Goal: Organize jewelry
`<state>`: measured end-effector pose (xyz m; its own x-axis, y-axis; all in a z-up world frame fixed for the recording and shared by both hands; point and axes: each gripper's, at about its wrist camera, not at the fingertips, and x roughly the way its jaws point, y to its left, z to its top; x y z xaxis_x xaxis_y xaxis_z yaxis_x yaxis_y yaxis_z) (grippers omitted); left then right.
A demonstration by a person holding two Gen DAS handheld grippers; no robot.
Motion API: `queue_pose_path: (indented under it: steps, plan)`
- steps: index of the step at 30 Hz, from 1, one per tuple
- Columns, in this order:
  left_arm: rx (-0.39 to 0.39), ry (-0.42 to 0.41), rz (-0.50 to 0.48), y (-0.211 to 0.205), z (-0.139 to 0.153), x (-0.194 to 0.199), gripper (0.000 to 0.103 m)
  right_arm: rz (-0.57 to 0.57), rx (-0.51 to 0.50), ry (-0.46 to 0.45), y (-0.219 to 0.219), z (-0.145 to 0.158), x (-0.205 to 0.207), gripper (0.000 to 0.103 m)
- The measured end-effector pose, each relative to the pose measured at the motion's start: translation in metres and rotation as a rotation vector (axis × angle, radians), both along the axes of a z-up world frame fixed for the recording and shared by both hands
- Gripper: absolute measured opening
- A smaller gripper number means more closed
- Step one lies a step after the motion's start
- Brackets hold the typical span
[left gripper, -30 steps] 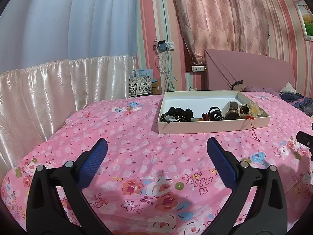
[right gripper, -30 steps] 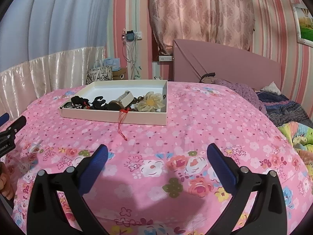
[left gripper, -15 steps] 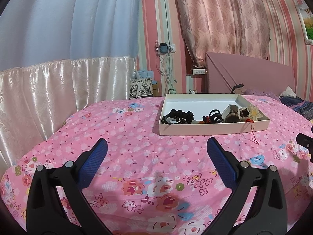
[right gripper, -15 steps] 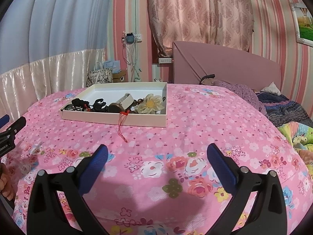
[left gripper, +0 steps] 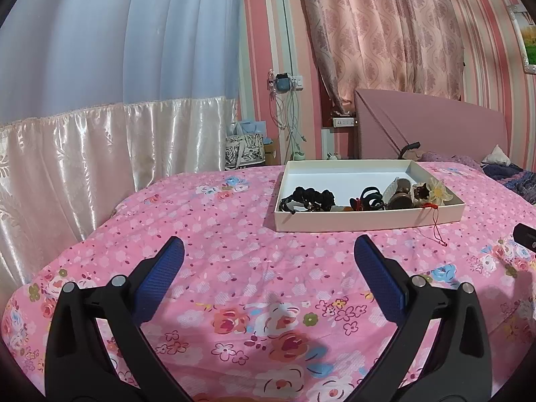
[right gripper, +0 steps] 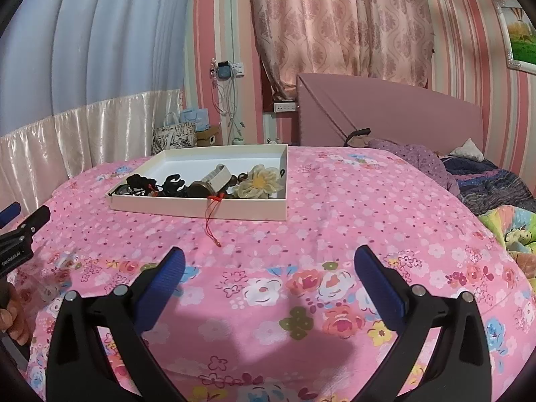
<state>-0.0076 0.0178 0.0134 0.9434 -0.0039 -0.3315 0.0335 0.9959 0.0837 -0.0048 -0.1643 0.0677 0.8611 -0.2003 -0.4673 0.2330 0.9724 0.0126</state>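
1. The left gripper (left gripper: pixel 268 261) hangs over the pink floral bedspread (left gripper: pixel 234 268), its blue-padded fingers (left gripper: pixel 157 284) spread wide with nothing between them.
2. The right gripper (right gripper: pixel 268 261) hangs over the same bedspread with its jaws equally wide apart and empty.
3. A thin red cord (right gripper: pixel 211 226) trails from the box's near wall onto the bedspread, well ahead of both grippers.
4. The shallow white box (left gripper: pixel 368 221) lies flat on the bed and holds the jewelry along its near side: a black beaded piece (left gripper: pixel 308 199) at the left, a black claw clip (left gripper: pixel 370 197) in the middle, a cream fabric flower (left gripper: pixel 439 192) at the right.
5. Behind the bed stand a pink headboard (right gripper: pixel 385 114), striped wallpaper and a patterned curtain (right gripper: pixel 335 23).
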Motion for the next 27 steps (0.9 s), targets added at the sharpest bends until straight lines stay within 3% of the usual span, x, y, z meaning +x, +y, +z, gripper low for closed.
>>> queue_pose_path:
  steps: [27]
  plan:
    - [-0.051,-0.009,-0.018,0.0089,0.0009,-0.0010,0.100,-0.018,-0.024,0.017,0.0061,-0.0032,0.0033,0.101]
